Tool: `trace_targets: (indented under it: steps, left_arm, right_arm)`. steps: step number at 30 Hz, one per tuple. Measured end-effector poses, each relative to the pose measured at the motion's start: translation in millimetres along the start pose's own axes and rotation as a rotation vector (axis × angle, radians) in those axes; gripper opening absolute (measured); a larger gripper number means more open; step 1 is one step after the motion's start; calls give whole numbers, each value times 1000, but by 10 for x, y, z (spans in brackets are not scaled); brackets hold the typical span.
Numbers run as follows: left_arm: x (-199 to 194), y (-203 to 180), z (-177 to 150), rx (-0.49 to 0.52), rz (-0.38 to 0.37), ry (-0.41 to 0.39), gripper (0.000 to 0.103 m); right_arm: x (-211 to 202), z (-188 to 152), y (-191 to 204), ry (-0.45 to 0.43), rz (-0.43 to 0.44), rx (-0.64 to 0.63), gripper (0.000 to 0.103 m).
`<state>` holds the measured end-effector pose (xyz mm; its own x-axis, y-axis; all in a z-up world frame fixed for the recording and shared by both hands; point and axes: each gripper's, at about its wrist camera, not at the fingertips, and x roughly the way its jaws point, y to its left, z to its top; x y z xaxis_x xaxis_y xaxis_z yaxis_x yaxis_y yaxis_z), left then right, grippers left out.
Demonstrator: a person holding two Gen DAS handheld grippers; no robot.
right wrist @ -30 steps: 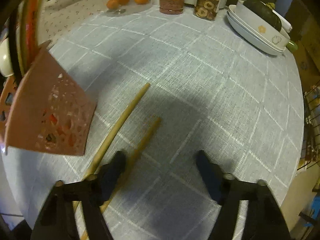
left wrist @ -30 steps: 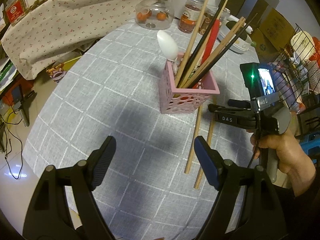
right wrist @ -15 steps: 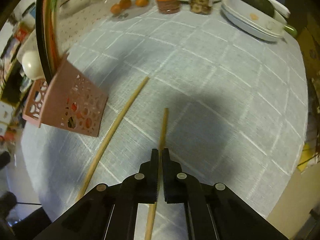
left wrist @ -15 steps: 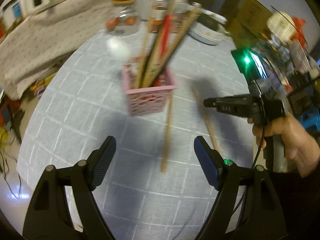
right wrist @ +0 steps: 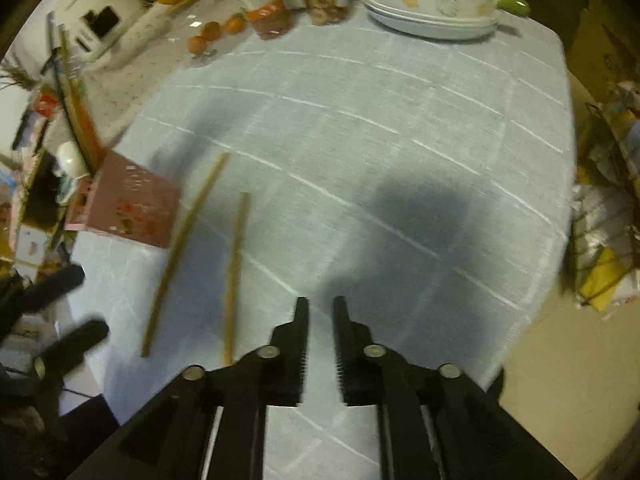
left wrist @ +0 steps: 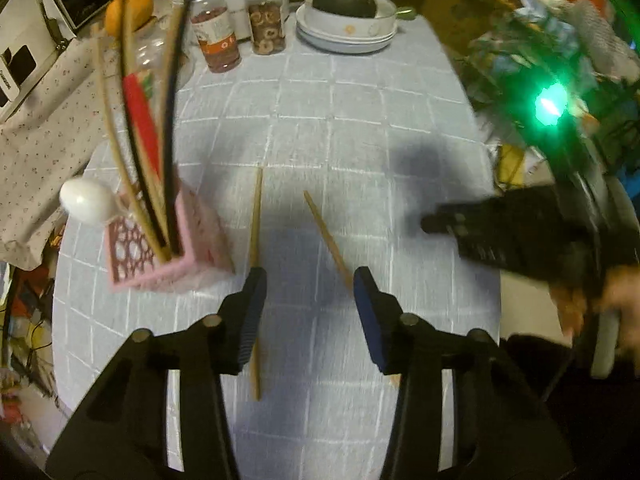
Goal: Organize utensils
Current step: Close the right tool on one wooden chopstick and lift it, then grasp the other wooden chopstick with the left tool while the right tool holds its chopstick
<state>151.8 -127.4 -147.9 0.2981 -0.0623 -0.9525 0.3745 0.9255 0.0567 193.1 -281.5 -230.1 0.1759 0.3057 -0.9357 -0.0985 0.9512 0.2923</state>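
Observation:
Two wooden chopsticks lie loose on the grey checked tablecloth: one (left wrist: 255,240) beside the pink holder, the other (left wrist: 326,236) angled to its right. They also show in the right wrist view (right wrist: 182,248) (right wrist: 236,264). The pink perforated utensil holder (left wrist: 160,252) stands at the left with several chopsticks and a white spoon (left wrist: 86,202) in it. My left gripper (left wrist: 308,296) is open and empty above the near ends of both loose chopsticks. My right gripper (right wrist: 320,316) is slightly open and empty, to the right of the chopsticks; it also shows blurred in the left wrist view (left wrist: 500,232).
At the table's far edge stand jars (left wrist: 218,36), a glass jar with an orange on top (left wrist: 132,12), and stacked white dishes holding a dark squash (left wrist: 348,20). A wire rack (right wrist: 604,232) stands off the table's right edge. A floral cloth (left wrist: 36,120) covers furniture at left.
My right gripper let go of the chopstick, opened slightly and pulled back to the right. My left gripper swung right and forward over the two loose chopsticks.

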Motion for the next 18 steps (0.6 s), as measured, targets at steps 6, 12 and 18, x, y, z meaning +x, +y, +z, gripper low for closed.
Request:
trace_targets:
  steps: [6,12,18]
  left_arm:
    - [422,-137,456,23,124,64,47]
    - [892,-12,740,-40,164,130,26]
    - [1148,179,868,-76,209,150,22]
  right_arm:
    - [-66,8,-150,-1,25,34,51]
    - [-94,-34,-320,-2,51,71,51]
    - [-205,-54,-461,-11,90,101,51]
